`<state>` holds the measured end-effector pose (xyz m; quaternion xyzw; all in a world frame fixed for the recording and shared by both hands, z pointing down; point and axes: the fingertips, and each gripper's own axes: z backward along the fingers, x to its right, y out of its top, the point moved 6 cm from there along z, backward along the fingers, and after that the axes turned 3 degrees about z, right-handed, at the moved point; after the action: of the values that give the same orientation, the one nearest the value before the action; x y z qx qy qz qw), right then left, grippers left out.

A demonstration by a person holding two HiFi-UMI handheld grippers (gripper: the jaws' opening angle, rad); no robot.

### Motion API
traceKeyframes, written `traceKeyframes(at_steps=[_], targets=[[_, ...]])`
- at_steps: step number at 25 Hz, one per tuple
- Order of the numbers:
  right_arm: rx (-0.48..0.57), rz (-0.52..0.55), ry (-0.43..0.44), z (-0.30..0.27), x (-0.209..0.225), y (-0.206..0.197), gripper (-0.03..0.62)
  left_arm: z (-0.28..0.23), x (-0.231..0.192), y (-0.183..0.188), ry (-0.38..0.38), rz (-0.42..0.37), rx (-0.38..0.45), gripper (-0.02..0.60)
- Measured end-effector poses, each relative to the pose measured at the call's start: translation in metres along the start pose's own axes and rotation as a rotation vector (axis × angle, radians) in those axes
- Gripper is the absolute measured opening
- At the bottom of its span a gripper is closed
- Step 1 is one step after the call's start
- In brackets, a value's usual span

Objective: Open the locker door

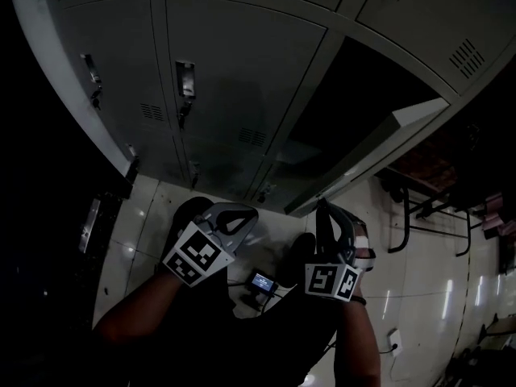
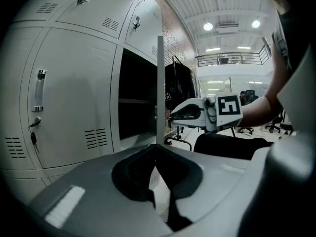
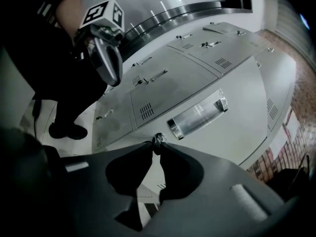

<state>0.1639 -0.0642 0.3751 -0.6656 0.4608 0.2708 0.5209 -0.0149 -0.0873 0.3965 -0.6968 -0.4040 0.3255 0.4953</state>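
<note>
The left hand-held gripper (image 2: 157,149) was low in front of the person. Its 2 jaws lay together at the tips with nothing between them, and they pointed toward the thin free edge of the locker door (image 2: 159,88).

The right hand-held gripper (image 3: 157,145) was up against the outer face of that same door. Its jaws stood narrow, and their tips seemed to pinch the small round metal lock knob (image 3: 158,140), though the dim view made the contact hard to confirm. Just above the knob, on the same face, sat the door's shiny pull handle (image 3: 197,115).

The locker door stood open, roughly square to the bank of lockers, and left the dark compartment (image 2: 136,98) exposed. In the head view it was on the right side of the bank, with the right hand-held gripper at its lower edge.

Left of the opening, a closed door (image 2: 74,98) carried a bar handle (image 2: 38,90), with vent slots (image 2: 96,138) low on its panel. More closed lockers lay above and below.

Past the open door, a pale tiled floor (image 1: 419,297) ran back into a lit hall with a balcony railing (image 2: 232,59) and 2 round ceiling lamps (image 2: 208,26).
</note>
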Motion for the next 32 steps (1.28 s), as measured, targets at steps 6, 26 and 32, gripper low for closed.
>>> traceKeyframes(at_steps=[6, 26, 32], targets=[[-0.052, 0.077, -0.015, 0.043, -0.002, -0.034, 0.051, -0.002, 0.001, 0.000, 0.002, -0.002, -0.009, 0.012], [-0.265, 0.186, -0.099, 0.094, 0.013, -0.109, 0.043, -0.004, 0.004, -0.001, 0.007, -0.013, -0.019, 0.012], [-0.246, -0.051, -0.182, 0.118, 0.019, -0.101, 0.075, -0.004, 0.003, 0.000, 0.005, -0.012, -0.016, 0.012]])
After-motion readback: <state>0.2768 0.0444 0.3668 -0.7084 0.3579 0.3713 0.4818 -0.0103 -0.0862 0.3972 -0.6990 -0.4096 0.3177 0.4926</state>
